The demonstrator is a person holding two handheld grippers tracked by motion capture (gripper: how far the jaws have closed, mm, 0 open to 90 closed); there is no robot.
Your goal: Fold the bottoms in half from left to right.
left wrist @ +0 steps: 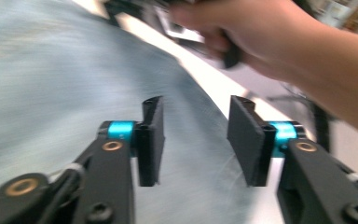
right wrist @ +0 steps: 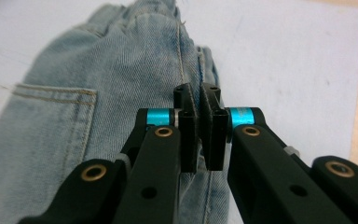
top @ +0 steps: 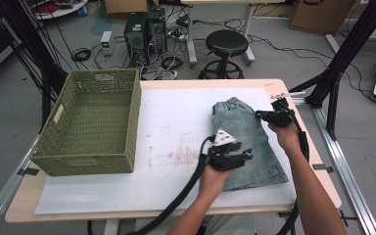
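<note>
Denim shorts, faded blue, lay folded on white mat; green woven basket empty. Left gripper half-open, gripping nothing; right gripper clamped on fabric edge. Basket transfer remained.

Mat free btwn basket & jeans — basket walls block the left.

1. We see the denim shorts smeared by motion blur in the left gripper view — no seams readable.
2. The right hand there is blurred, cut off at the top edge.
3. The left gripper hides part of the shorts in the high view.
</note>
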